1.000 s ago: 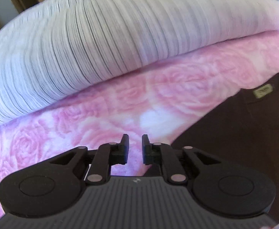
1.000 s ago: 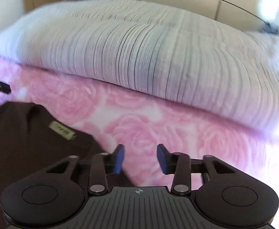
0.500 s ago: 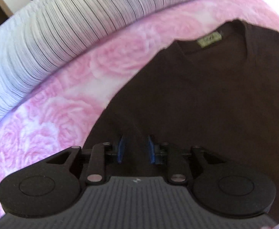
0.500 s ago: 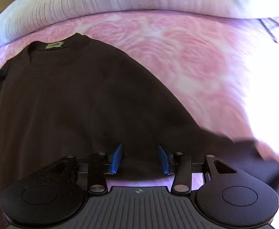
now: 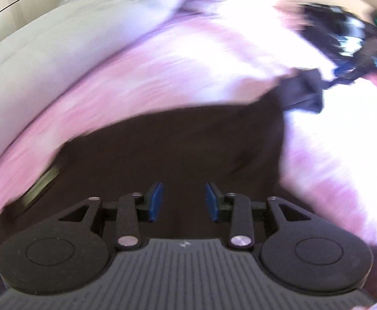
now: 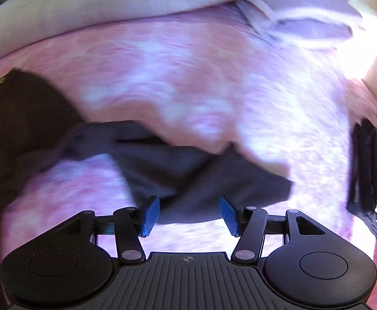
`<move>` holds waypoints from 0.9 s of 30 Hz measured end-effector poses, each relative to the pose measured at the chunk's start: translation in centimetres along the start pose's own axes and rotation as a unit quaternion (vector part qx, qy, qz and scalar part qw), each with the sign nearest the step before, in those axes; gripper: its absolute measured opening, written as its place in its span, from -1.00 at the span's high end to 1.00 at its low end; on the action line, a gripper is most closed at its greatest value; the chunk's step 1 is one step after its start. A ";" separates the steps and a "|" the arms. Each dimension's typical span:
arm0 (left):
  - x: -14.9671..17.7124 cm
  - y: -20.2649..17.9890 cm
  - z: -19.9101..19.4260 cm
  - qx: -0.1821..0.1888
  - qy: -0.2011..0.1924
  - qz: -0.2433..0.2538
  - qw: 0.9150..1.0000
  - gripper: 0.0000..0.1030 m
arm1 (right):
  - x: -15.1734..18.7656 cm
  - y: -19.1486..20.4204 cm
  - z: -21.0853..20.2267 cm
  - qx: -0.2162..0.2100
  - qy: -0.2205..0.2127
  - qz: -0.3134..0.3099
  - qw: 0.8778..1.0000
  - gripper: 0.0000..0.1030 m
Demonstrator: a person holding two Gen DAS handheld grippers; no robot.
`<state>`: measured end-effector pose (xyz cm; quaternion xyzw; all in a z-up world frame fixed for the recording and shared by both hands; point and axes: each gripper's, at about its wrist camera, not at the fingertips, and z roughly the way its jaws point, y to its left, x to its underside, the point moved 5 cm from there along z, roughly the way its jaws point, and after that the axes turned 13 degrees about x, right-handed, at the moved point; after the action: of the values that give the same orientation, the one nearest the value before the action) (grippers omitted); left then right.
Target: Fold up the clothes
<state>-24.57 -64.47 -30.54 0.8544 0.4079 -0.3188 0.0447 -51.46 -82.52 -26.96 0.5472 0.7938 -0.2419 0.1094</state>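
Spreading across both views is the bed (image 6: pixel 188 82), covered in a pink rose-print sheet that serves as the landmark for everything here. Along the far edge of that sheet lies a bulky pale striped duvet (image 6: pixel 98 7), and past its right end sits a lilac pillow (image 6: pixel 312 18); both are smeared by motion blur.

On the sheet lies the dark brown shirt (image 5: pixel 178 149). In the left wrist view its body fills the near middle of the sheet, and its neck label (image 5: pixel 42 183) shows at the left edge of the cloth. One sleeve (image 6: pixel 204 170) stretches out rightward over the sheet, rumpled and partly folded on itself, its cuff end lying flat against the pink print.

The right claw (image 6: pixel 189 215) hovers just over the near edge of that sleeve, its blue pads (image 6: pixel 151 215) spread wide with nothing between them; whether they touch the cloth cannot be told. The left claw (image 5: pixel 183 201) hangs over the shirt's body, its pads (image 5: pixel 156 201) likewise apart and gripping nothing.

In the left wrist view the other claw appears blurred at the far right of the sheet, beside the sleeve's end. A dark object (image 6: pixel 371 175) shows at the right rim of the right wrist view, too blurred to identify.
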 end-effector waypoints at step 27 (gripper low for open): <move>-6.8 -5.8 11.4 0.058 0.089 0.082 0.991 0.95 | 2.5 -12.7 -2.7 -0.062 -0.075 0.205 0.974 0.96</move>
<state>-37.72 -69.05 -34.51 0.9110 0.3199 -0.2596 -0.0161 -63.87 -82.76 -22.33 0.6710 0.6674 -0.2048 0.2499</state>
